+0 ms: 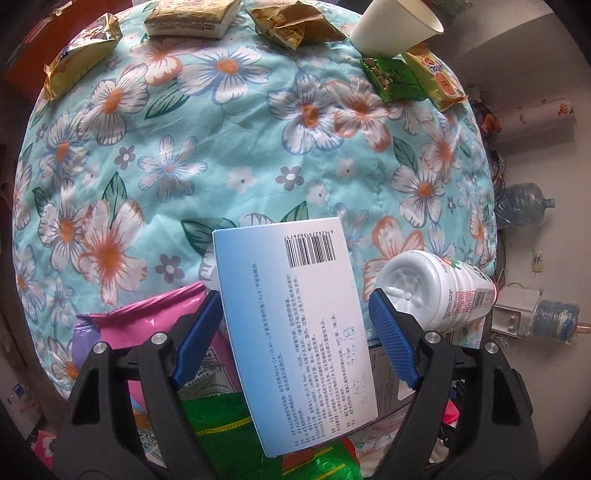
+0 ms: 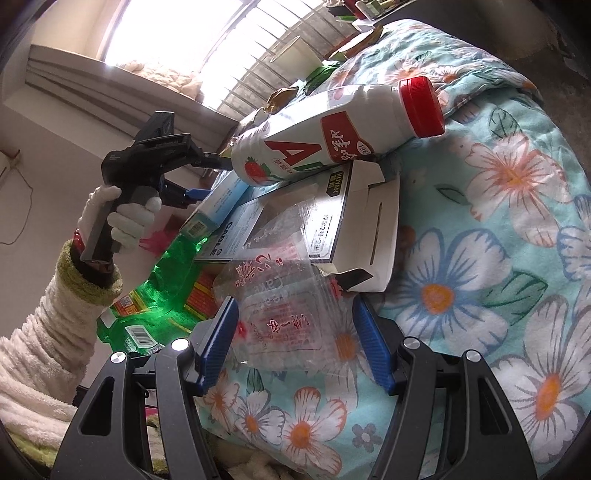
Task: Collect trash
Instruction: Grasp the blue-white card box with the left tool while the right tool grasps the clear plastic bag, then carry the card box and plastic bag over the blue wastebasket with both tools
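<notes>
Between the wide-open left gripper [image 1: 291,332] fingers, blue-white box [image 1: 295,332], ungripped, right gripper [image 2: 293,347] spread around clear plastic bag [image 2: 284,295]

Bright daylight from the blown-out window [image 2: 192,40], strong fisheye bending and dark vignette at edges.

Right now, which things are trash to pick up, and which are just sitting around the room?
Trash to collect:
blue-and-white box
white bottle
clear plastic bag
green wrapper
paper cup

Just lying about:
floral quilt
big water jug
window
</notes>
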`<state>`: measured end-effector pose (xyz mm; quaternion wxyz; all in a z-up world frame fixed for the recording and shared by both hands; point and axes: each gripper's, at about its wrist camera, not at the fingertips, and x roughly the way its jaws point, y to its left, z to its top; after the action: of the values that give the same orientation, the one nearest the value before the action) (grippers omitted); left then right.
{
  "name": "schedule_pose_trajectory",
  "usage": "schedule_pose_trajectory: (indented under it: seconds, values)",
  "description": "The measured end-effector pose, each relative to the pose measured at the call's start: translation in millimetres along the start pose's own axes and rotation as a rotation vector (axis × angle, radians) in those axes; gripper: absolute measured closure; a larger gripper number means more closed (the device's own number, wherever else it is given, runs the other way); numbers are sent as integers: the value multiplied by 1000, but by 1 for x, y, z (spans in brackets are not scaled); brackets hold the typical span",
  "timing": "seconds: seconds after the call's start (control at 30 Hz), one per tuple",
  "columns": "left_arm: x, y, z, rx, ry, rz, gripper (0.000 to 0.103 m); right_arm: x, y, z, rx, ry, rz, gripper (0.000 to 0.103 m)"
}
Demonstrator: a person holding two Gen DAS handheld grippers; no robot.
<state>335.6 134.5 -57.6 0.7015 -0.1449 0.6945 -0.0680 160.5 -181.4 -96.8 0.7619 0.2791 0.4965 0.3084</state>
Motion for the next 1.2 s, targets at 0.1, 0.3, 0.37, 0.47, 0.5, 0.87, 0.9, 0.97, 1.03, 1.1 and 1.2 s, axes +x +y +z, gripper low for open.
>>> schedule_pose_trajectory:
  seconds: [0.1,0.3,0.37,0.47,0.5,0.87,0.9,0.97,1.03,1.1,1.2]
  values:
    - [9,-3,1,9,2,25,26,1,2,-1,-9,0,-7,40]
    - [15,-8,1,46,-15,41,27,5,7,-3,-39,7,-57,52]
    - [15,-8,1,49,-22,37,28,6,6,-4,-38,11,-72,56]
    - [11,-8,0,61,-41,33,28,8,5,-4,-30,17,-99,64]
    - [10,-8,0,63,-48,31,28,9,5,-4,-27,17,-100,67]
    - [-48,3,-18,91,-184,-8,30,-12,5,-13,7,-12,-47,90]
    - [-54,4,-21,93,-198,-11,30,-15,5,-14,7,-18,-47,91]
    - [-67,4,-28,102,-231,-13,30,-21,7,-17,7,-33,-39,93]
    - [-80,3,-35,113,-265,-18,30,-28,10,-19,2,-46,-37,93]
    - [-94,1,-41,121,-301,-21,30,-36,13,-20,-4,-67,-38,94]
    - [-112,-4,-50,129,-348,-30,30,-48,18,-21,-8,-100,-33,94]
